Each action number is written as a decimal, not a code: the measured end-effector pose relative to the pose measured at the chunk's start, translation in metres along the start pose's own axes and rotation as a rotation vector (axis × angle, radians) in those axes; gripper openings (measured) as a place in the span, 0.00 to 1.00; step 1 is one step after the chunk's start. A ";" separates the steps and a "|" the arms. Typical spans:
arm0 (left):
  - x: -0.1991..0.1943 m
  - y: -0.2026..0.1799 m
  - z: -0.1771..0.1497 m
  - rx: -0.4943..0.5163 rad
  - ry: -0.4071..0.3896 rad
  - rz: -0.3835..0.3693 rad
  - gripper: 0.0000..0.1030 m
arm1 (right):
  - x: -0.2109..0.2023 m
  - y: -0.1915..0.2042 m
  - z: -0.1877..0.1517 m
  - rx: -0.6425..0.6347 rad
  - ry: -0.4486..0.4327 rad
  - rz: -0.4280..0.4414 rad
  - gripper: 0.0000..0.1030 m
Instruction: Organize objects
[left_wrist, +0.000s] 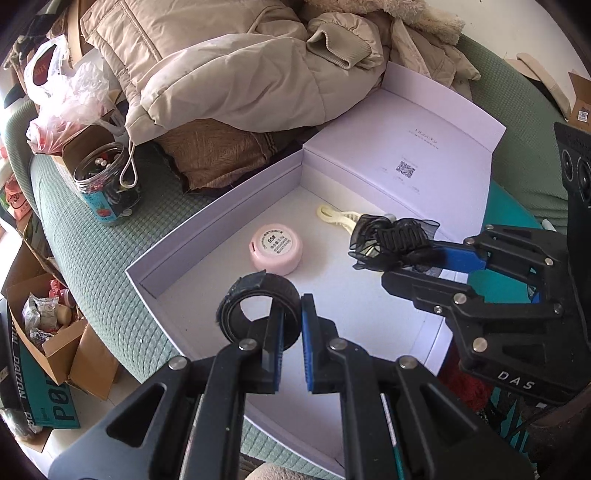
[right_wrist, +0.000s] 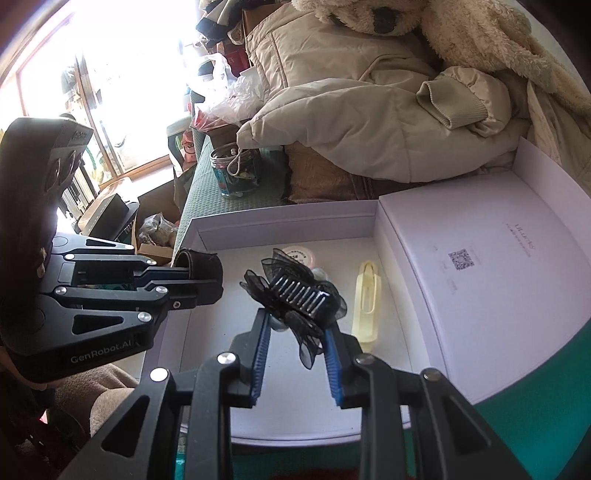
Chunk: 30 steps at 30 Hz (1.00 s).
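Tongs both loaded: your left tongs pinch the black rolled strap ring, your right tongs clamp the black gauze-bow hair claw. Both hang over the shallow white cardboard box; lower each onto bare floor beside the round pink compact and pale yellow plastic clip before letting go.

Black strap ring and black bow hair comb held above white box; pink tin, perhaps lidded, inside.

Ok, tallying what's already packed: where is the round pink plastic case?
Left wrist view: the round pink plastic case lies inside the white cardboard box, left of the pale yellow hair clip.
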<state>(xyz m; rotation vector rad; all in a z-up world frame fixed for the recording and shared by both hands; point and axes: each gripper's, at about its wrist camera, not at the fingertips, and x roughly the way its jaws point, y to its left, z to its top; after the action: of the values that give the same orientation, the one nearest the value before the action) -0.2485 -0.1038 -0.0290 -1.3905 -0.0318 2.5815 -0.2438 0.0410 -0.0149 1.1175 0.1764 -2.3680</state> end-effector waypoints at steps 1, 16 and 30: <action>0.004 0.000 0.003 0.005 -0.001 0.001 0.08 | 0.002 -0.002 0.002 -0.004 -0.001 -0.011 0.26; 0.059 0.020 0.030 0.038 0.032 0.028 0.08 | 0.049 -0.028 0.021 -0.001 0.058 -0.061 0.26; 0.085 0.032 0.031 0.019 0.075 0.033 0.08 | 0.072 -0.035 0.025 0.035 0.117 -0.065 0.28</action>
<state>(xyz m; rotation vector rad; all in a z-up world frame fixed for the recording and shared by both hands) -0.3249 -0.1161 -0.0855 -1.4913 0.0279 2.5469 -0.3164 0.0348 -0.0558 1.2863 0.2156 -2.3715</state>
